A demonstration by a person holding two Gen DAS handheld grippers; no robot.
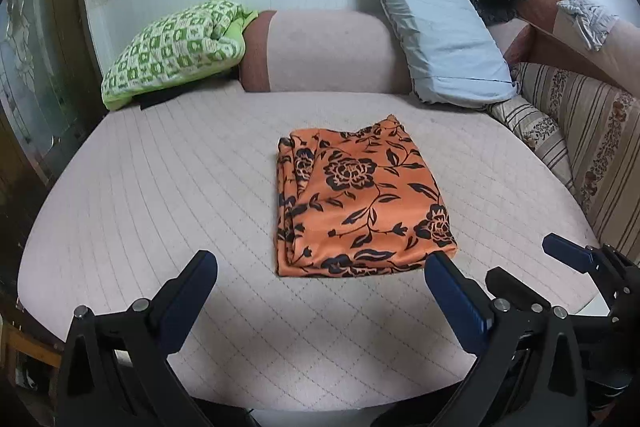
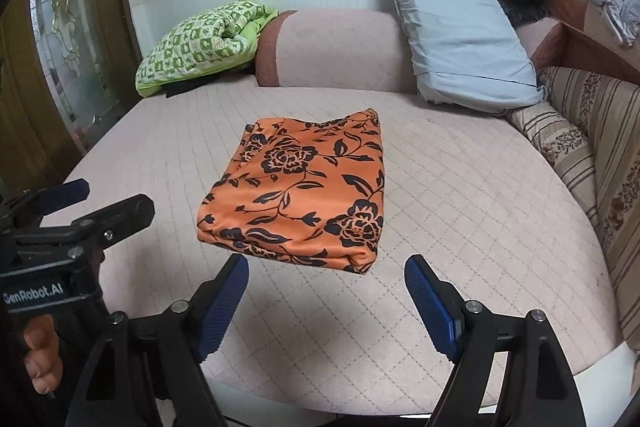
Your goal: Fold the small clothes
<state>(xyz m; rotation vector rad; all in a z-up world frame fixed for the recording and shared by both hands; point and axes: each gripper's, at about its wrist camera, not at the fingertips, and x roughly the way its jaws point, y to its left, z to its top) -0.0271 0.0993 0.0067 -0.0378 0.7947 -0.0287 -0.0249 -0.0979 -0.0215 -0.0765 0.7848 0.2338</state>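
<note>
An orange garment with black flowers (image 1: pixel 360 203) lies folded into a neat rectangle on the pink quilted bed (image 1: pixel 160 187). It also shows in the right wrist view (image 2: pixel 304 191). My left gripper (image 1: pixel 320 267) is open and empty, just in front of the garment's near edge. My right gripper (image 2: pixel 326 267) is open and empty, also just short of the near edge. The right gripper appears at the right of the left wrist view (image 1: pixel 532 263), and the left gripper at the left of the right wrist view (image 2: pixel 108 199).
A green patterned quilt (image 1: pixel 176 47), a pink bolster (image 1: pixel 320 51) and a light blue pillow (image 1: pixel 444 35) line the back of the bed. A striped floral cushion (image 1: pixel 580 131) runs along the right side. A glass door (image 2: pixel 68 39) stands at the left.
</note>
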